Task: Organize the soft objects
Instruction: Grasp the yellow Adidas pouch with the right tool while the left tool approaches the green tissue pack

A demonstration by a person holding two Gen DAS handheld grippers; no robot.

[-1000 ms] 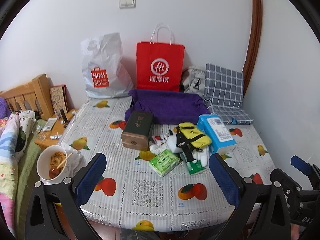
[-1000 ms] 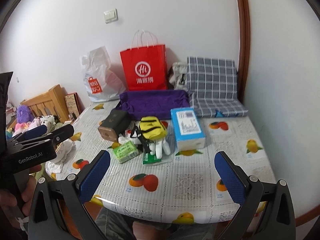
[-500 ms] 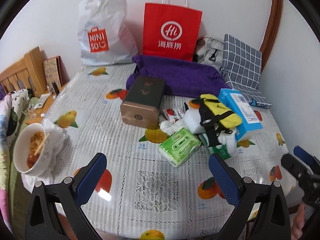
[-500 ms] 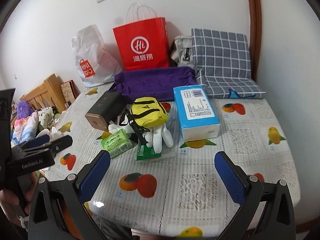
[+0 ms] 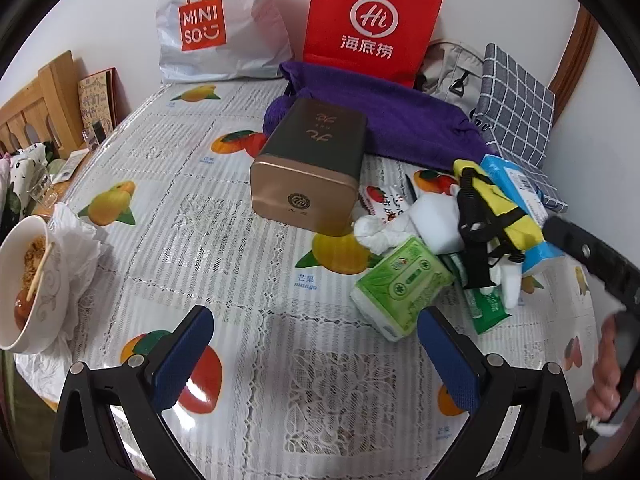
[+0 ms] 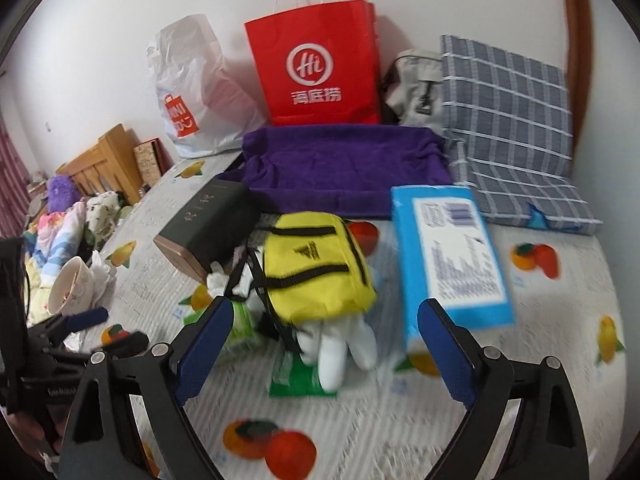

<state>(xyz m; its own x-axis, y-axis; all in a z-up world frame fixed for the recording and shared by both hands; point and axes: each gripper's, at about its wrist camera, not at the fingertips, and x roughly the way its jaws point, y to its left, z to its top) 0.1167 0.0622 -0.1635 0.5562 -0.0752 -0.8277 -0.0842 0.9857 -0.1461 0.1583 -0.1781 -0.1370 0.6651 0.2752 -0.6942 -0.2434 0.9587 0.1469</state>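
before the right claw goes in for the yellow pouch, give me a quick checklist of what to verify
1. Right claw open and empty: ok. Its jaws have just been closing a little, with nothing between them yet.
2. Left claw open and empty, above bare tablecloth: ok.
3. Yellow pouch top uncovered: ok.
4. Pouch free of neighbours: not ok. It rests on a white plush toy, with its black strap trailing beside the dark tin.
5. Room on the right: not ok. The blue tissue box sits close alongside.
6. Sharp view of the target: not ok. The right wrist picture is motion blurred.
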